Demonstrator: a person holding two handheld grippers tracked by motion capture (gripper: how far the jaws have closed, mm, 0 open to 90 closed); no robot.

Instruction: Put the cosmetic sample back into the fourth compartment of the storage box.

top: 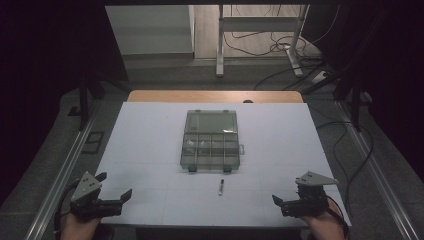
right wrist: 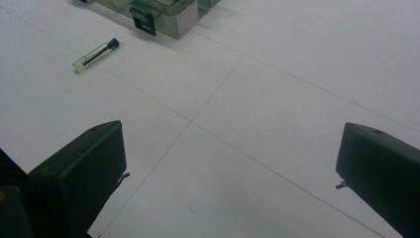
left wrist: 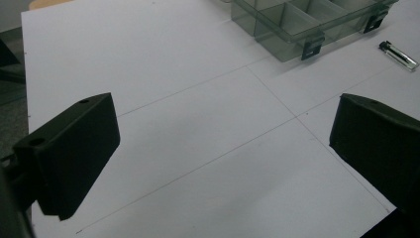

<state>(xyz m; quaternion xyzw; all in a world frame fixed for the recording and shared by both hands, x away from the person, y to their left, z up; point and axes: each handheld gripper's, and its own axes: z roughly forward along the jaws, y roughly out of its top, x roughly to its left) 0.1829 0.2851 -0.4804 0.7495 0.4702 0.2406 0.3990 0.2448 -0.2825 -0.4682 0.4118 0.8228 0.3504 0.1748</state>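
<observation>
An open clear plastic compartment box (top: 210,150) sits mid-table, its lid (top: 211,121) laid back flat. A small clear vial with a black cap (top: 220,186) lies on the white board just in front of it. My left gripper (top: 115,186) rests at the near left corner, jaws open and empty. My right gripper (top: 286,194) rests at the near right, also open and empty. In the left gripper view the gripper (left wrist: 223,144) spans bare board, with the box (left wrist: 292,25) and vial (left wrist: 398,54) far off. In the right gripper view the gripper (right wrist: 230,163) is wide apart, with the vial (right wrist: 96,54) and box (right wrist: 158,12) beyond.
The white board (top: 150,130) carries thin pencil grid lines and covers a wooden table (top: 215,96). Metal rails run along both sides. Cables (top: 280,47) and a desk frame (top: 220,45) stand on the floor beyond the far edge.
</observation>
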